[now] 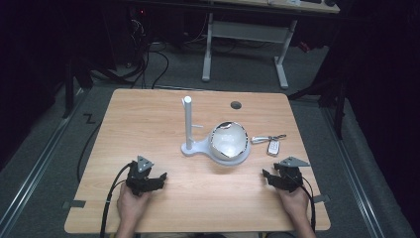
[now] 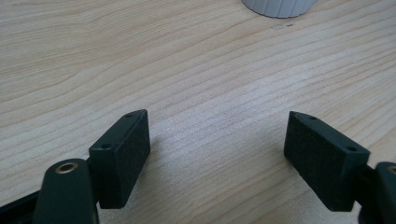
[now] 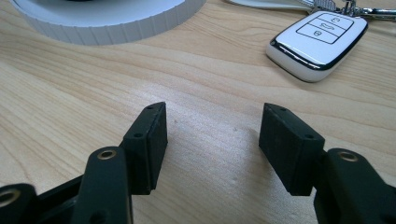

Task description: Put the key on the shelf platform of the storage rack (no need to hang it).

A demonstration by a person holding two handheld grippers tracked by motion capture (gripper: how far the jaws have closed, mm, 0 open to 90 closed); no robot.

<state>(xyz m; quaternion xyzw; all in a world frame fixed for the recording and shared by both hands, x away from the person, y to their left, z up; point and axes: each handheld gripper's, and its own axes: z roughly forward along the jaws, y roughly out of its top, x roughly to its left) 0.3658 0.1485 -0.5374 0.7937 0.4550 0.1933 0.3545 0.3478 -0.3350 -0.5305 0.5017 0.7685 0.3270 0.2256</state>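
A white stand with an upright post (image 1: 188,124) and a round ribbed base (image 1: 230,157) sits mid-table, a shiny crumpled bowl-like object (image 1: 228,139) on the base. To its right lies a white car key fob (image 1: 273,147) (image 3: 318,38) on a key ring with a silver tag (image 1: 262,139). My left gripper (image 1: 157,179) (image 2: 217,149) rests low over the bare wood at the front left, open and empty. At the front right my right gripper (image 1: 268,177) (image 3: 212,140) is open and empty, the fob just beyond its jaws. The ribbed base (image 3: 109,16) (image 2: 278,6) shows ahead of both grippers.
The wooden table (image 1: 148,124) has a round cable hole (image 1: 236,105) at the back right. A cable (image 1: 111,193) trails from the left gripper off the front edge. Beyond the table stand a white desk frame (image 1: 246,44) and floor cables (image 1: 148,59).
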